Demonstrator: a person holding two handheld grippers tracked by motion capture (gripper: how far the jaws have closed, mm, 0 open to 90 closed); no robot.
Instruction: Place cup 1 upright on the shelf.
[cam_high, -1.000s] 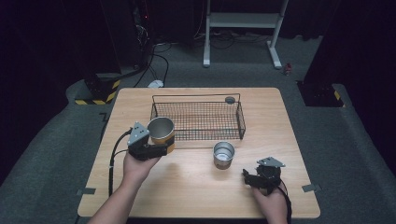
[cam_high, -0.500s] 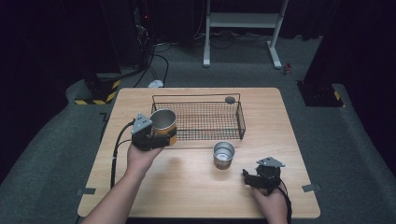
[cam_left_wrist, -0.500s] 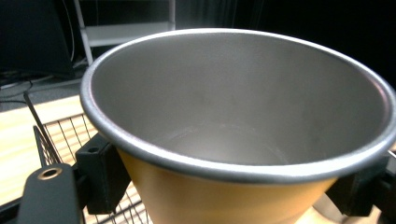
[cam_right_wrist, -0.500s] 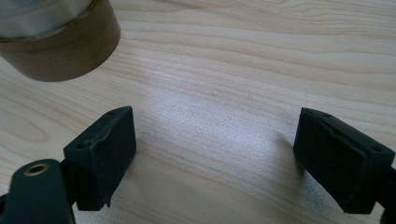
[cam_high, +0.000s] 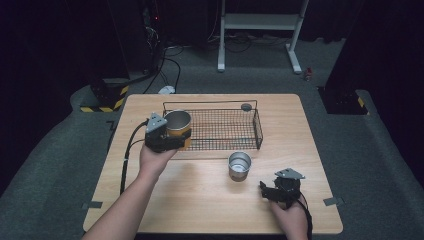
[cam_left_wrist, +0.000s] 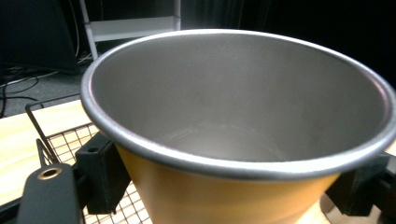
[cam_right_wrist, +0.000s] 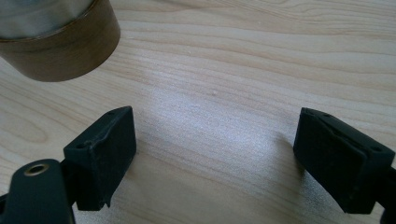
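Note:
An orange cup with a steel inside (cam_high: 177, 125) hangs over the left end of the black wire basket (cam_high: 252, 122), with my left gripper (cam_high: 172, 140) shut on it. In the left gripper view the orange cup (cam_left_wrist: 243, 140) sits between both jaws, its mouth facing up. A second, silver cup (cam_high: 239, 165) stands upright on the table in front of the basket. My right gripper (cam_high: 267, 191) rests low near the table's front right, open with nothing between its jaws. In the right gripper view my right gripper (cam_right_wrist: 215, 154) points at bare wood, and the silver cup's base (cam_right_wrist: 58, 39) is at the upper left.
A small dark round object (cam_high: 246, 106) lies by the basket's far right corner. The wooden table (cam_high: 200, 200) has bare room in front and on the right. Cables and a white stand sit on the floor beyond.
My left gripper has carried the orange cup up and to the right, from the basket's front left corner to above its left end. The right gripper has stayed still.

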